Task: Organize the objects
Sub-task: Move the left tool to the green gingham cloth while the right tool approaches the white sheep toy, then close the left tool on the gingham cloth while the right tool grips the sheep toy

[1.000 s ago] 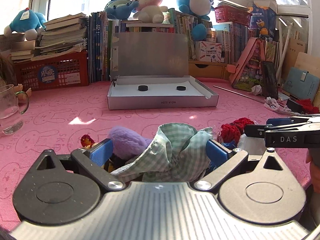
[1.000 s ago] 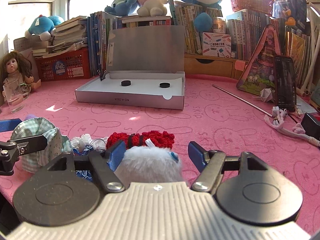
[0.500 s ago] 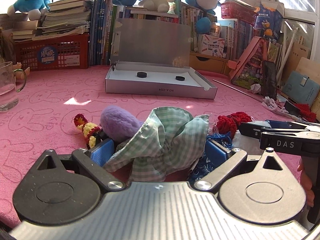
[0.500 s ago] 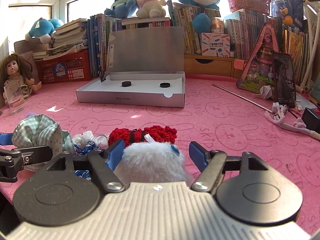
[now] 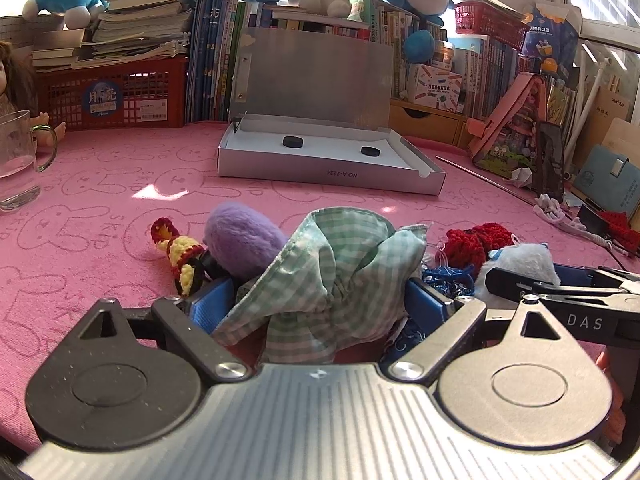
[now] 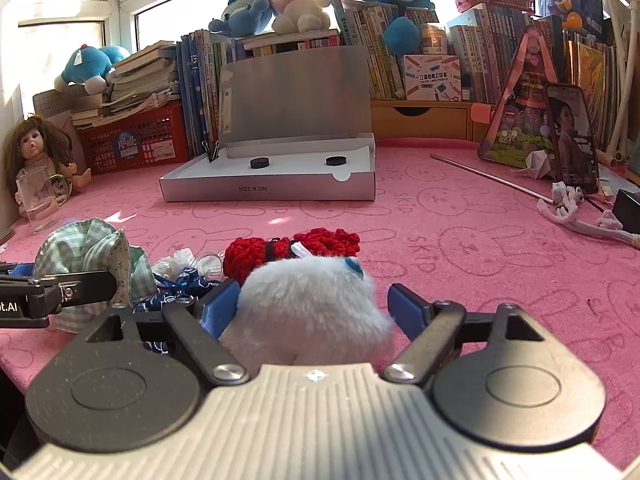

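My left gripper (image 5: 320, 300) is shut on a green checked cloth hat (image 5: 340, 264), lifted a little off the pink mat. A purple plush (image 5: 240, 236) and a red-yellow knitted toy (image 5: 176, 248) lie just left of it. My right gripper (image 6: 314, 304) has its jaws around a white fluffy plush (image 6: 312, 304), touching it on the left side. A red knitted piece (image 6: 288, 246) lies just beyond the plush. An open silver box (image 5: 328, 164) with two black discs sits further back; it also shows in the right wrist view (image 6: 272, 188).
A glass mug (image 5: 16, 160) stands at the left, with a doll (image 6: 36, 152) behind it. A red basket (image 5: 116, 96), books and plush toys line the back. A metal rod (image 6: 488, 176), a phone (image 6: 570, 136) and white cords (image 6: 580, 216) lie at the right.
My left gripper has risen with the checked hat, bringing the purple plush and knitted toy into fuller view. My right gripper has lifted slightly around the white plush.
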Tool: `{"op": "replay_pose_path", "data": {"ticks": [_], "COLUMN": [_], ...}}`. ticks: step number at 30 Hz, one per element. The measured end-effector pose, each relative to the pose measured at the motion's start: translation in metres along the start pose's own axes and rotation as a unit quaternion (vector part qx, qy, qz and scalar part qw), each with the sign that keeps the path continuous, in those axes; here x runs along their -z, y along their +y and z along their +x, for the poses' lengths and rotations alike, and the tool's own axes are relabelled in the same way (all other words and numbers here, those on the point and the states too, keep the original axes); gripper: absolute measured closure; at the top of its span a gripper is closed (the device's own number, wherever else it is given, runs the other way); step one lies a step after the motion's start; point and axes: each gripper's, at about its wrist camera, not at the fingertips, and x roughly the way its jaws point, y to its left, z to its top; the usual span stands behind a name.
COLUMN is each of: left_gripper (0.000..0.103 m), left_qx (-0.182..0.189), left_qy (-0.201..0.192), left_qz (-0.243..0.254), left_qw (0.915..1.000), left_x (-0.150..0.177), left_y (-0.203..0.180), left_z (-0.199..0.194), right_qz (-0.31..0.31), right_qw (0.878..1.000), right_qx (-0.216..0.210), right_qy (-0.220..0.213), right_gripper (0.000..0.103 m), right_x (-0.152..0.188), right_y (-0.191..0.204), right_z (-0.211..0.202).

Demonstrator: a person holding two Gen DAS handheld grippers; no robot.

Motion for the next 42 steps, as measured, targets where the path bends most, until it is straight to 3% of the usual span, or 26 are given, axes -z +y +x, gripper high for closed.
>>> {"op": "replay_pose_path", "data": {"ticks": [18,22,26,32,34,36,42], "left_gripper": [0.009,0.040,0.059,0.070,0.071,0.072,0.077], "left_qx": [-0.019,-0.014,-0.005,0.003,0.004,0.007,0.009], "left_qy": [-0.005,-0.017,-0.016,-0.019,-0.023,-0.030,-0.052], "left_qz": [0.009,0.024,0.027,0.010,0.003,-0.001,0.001], "left_qw": [0.9998,0.9995,0.9995,0.9998,0.9997,0.9995,0.9986], "left_x": [0.006,0.003,-0.003,-0.010,-0.014,-0.018,-0.031], "left_y": [-0.007,-0.011,-0.012,-0.008,-0.006,-0.005,-0.004], "left_z": [0.005,-0.002,-0.006,-0.014,-0.018,-0.023,-0.034], "right_qz": [-0.002,-0.009,-0.014,-0.015,-0.016,-0.015,-0.004], "right_qw": [1.000,0.999,0.999,0.999,1.000,1.000,1.000], "right_qx": [-0.005,-0.006,-0.014,-0.017,-0.014,-0.015,-0.023], "right_qy": [0.021,0.034,0.041,0.027,0.022,0.021,0.018], "right_gripper": [0.014,0.017,0.027,0.038,0.054,0.062,0.066], "right_x": [0.011,0.011,0.005,-0.006,-0.011,-0.014,-0.020], "right_y": [0.004,0.005,0.006,0.006,0.006,0.005,0.003], "right_z": [0.004,0.004,0.000,-0.009,-0.011,-0.012,-0.013]}}
